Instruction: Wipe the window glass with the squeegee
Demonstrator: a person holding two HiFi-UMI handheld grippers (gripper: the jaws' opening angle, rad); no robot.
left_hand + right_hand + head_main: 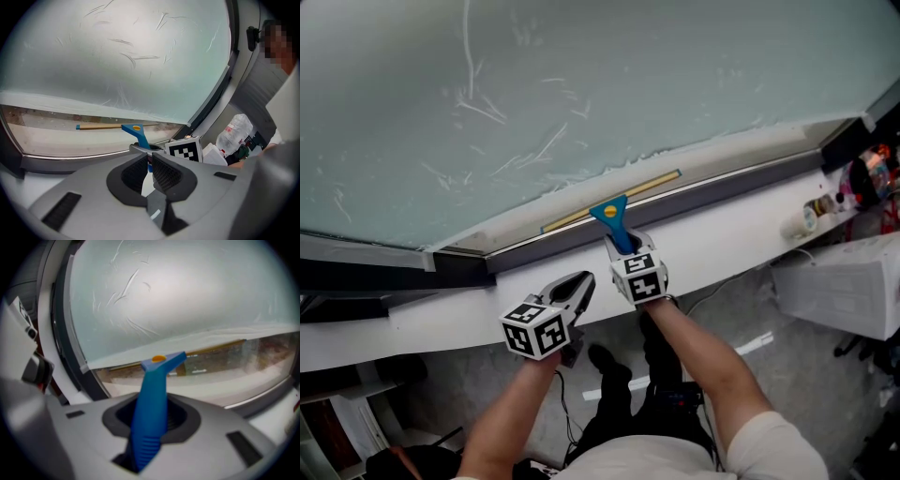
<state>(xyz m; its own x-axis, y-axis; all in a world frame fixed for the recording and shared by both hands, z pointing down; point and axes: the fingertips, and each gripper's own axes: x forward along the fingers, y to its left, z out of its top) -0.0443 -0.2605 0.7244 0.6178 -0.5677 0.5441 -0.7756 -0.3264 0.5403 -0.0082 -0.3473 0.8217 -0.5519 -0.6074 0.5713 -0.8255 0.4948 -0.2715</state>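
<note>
A: Item 1, right gripper (623, 246)?

B: Jaws clamped on the handle of the blue plastic squeegee (614, 214). Its yellow blade bar lies along the lower edge of the scratched, frosted window glass (581, 94), centre frame.

A: Item 2, left gripper (579, 284)?

B: Lower left of the squeegee and clear of it. Jaws closed to 1 slit, empty.

A: Seen in the left gripper view only?

B: 1 clear plastic bottle (236, 131), right of frame.

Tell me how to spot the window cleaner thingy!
Find the big frosted window glass, then look down to its bottom edge, just above the white sill. The squeegee sits along that edge, its handle clamped in the right gripper. It's the only bright blue thing there, with a long thin yellowish blade and an orange dot.
</note>
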